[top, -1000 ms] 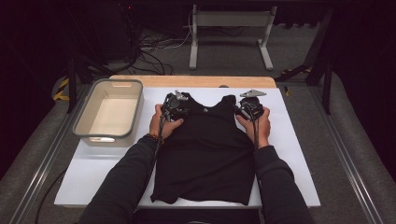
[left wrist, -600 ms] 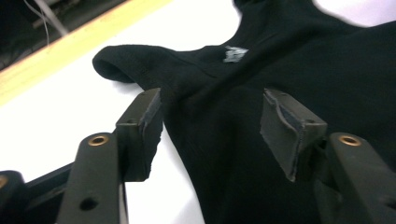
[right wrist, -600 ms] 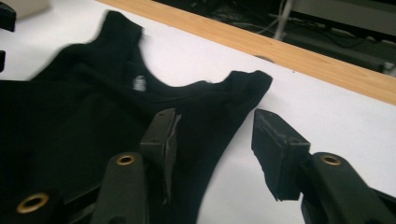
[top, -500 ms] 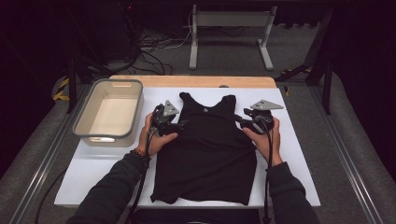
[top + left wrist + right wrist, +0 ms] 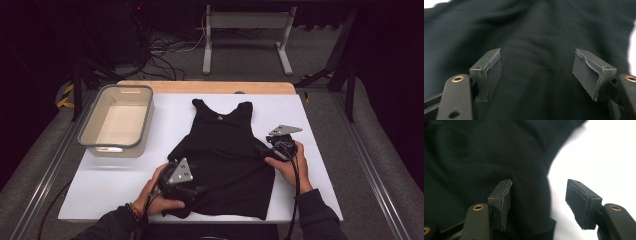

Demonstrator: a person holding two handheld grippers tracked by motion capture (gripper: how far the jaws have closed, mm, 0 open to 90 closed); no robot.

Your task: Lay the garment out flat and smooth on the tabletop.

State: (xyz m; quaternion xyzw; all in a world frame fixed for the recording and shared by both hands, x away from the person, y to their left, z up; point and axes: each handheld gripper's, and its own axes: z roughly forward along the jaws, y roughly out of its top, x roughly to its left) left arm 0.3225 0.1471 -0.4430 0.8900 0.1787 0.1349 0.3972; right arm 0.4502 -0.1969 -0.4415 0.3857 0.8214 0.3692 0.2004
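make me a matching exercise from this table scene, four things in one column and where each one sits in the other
Things:
1. black sleeveless top
2. beige plastic tub
3. left gripper
4. right gripper

Places:
A. at the garment's right side edge, jaws open
B. far left on the white table
C. spread flat in the middle
D. over the garment's lower left corner, jaws open

Pairs: 1-C, 2-B, 3-D, 4-A

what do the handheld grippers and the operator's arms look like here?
Left gripper and right gripper: black bodies, two blocky black jaws with grey pads, brass-coloured rivets. Each carries a grey three-cornered plate with holes and trails a black cable. Dark long sleeves; beaded bracelet at the left wrist.
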